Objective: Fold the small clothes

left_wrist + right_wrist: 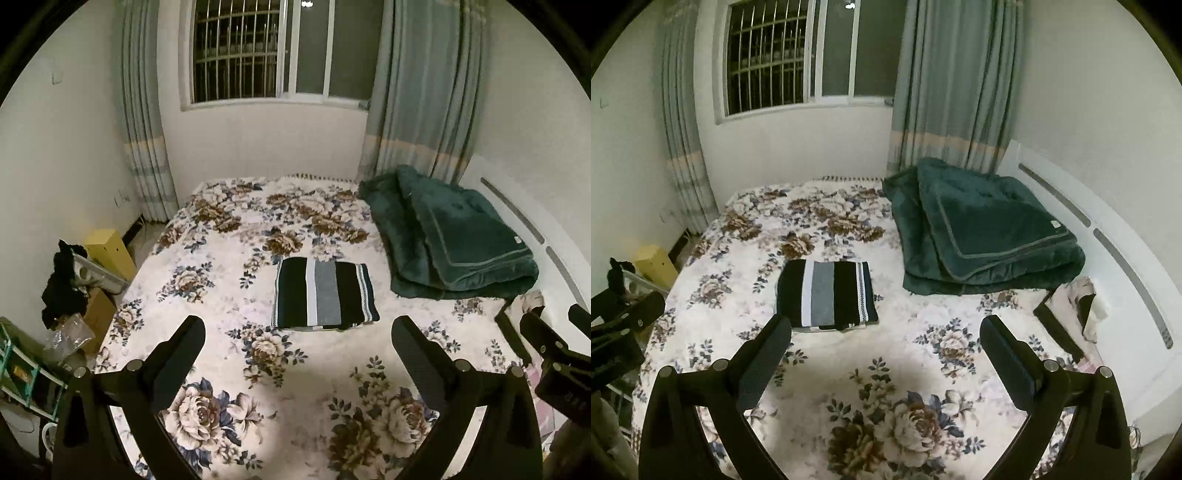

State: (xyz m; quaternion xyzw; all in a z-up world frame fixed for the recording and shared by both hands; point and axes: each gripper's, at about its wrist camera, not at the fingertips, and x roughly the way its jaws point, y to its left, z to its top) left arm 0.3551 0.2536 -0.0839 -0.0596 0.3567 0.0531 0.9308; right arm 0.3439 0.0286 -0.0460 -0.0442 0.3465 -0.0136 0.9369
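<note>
A small striped garment (325,293), black, white and grey, lies folded into a neat rectangle in the middle of the floral bed (229,258). It also shows in the right wrist view (827,293). My left gripper (297,326) is open and empty, held above the bed a little short of the garment. My right gripper (884,326) is open and empty, also above the bed, with the garment just beyond its left finger. The right gripper shows at the right edge of the left wrist view (554,343); the left gripper shows at the left edge of the right wrist view (624,317).
A folded dark green blanket (450,236) lies at the back right of the bed, also in the right wrist view (982,229). The white headboard (1115,236) runs along the right. Boxes and clutter (85,288) stand left of the bed. A window and curtains are behind.
</note>
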